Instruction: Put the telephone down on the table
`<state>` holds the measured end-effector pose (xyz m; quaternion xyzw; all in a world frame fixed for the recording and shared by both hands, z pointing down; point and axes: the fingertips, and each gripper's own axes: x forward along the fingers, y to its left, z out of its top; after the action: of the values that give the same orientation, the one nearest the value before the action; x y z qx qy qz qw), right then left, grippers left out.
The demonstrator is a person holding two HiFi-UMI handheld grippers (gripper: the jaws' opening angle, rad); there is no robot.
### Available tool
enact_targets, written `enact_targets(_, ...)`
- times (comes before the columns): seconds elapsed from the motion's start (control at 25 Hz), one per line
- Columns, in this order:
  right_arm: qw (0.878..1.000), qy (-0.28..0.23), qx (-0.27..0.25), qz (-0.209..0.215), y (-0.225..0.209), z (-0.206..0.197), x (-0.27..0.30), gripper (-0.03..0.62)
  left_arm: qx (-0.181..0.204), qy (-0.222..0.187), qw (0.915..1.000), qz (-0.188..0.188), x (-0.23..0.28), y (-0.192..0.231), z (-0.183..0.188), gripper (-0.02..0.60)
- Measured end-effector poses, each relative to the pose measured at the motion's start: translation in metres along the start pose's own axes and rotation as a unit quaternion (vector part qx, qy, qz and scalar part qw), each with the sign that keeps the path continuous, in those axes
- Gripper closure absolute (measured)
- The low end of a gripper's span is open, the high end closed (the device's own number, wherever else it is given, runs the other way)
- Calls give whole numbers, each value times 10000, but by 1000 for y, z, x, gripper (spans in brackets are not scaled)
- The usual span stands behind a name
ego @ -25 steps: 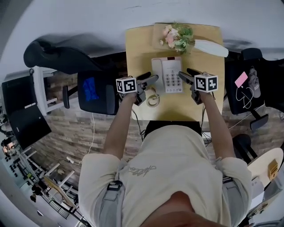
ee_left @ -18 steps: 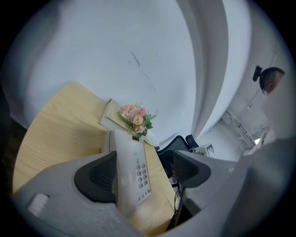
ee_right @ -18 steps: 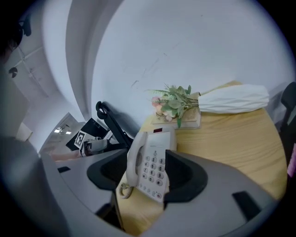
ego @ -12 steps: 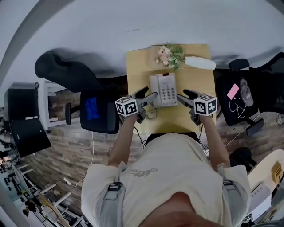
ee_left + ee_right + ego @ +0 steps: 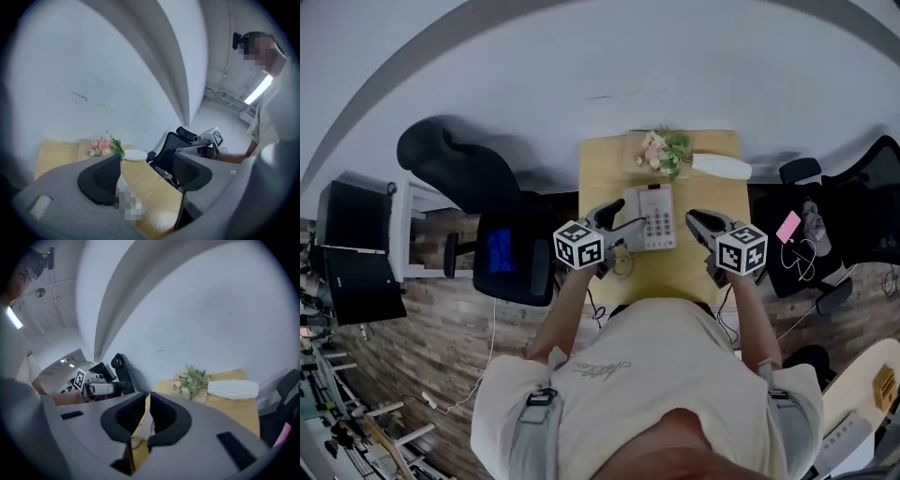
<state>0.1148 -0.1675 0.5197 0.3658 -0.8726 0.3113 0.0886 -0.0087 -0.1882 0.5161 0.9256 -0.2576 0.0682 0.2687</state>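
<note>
1. A pale wooden table point(image 5: 605, 169) stands against a grey wall at the upper centre of the head view, with a black office chair point(image 5: 502, 253) to its left.
2. The telephone point(image 5: 652, 217) lies flat on the table at mid-frame, below a bunch of flowers point(image 5: 664, 150) and a white vase point(image 5: 720, 166) lying on its side.
3. The left gripper point(image 5: 617, 219) shows at the telephone's left edge. Its fingers point(image 5: 105, 176) stand wide apart with nothing between them.
4. The right gripper point(image 5: 694, 221) shows just right of the telephone. Its jaws have just been closing and are nearly together, with nothing in them.
</note>
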Motion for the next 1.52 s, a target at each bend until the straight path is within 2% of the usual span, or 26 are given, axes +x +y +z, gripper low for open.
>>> enact_targets(0.04, 9999, -98, -92, -13, 4, 8, -3, 573, 187, -44, 9998, 20, -2, -5, 7, 232)
enact_targets(0.12, 9992, -295, -269, -5, 12, 25, -8, 590, 586, -207, 9979, 158, -8, -13, 24, 383)
enact_targets(0.16, 9986, -395, -359, 10, 17, 34, -11, 591, 758, -307, 9963, 246, -12, -16, 33, 430)
enact_targets(0.28, 9957, -658, -651, 59, 31, 59, -22, 591, 1069, -578, 9918, 386, -21, -25, 58, 501)
enact_targets(0.4, 9915, -860, -972, 31, 45, 83, -33, 592, 1240, -660, 9889, 483, -28, -33, 78, 555)
enact_targets(0.6, 9833, -1136, -1423, -54, 61, 114, -51, 592, 1809, -573, 9791, 736, -34, -47, 105, 565)
enact_targets(0.92, 9646, -1594, -2076, -331, 80, 157, -72, 592, 2439, -982, 9613, 822, -41, -73, 170, 564)
enact_targets(1.24, 9493, -2102, -2255, -617, 88, 199, -84, 592, 2861, -1375, 9447, 821, -46, -86, 217, 563)
enact_targets(1.52, 9339, -2378, -2519, -887, 90, 228, -90, 592, 2959, -1792, 9322, 1066, -55, -78, 245, 563)
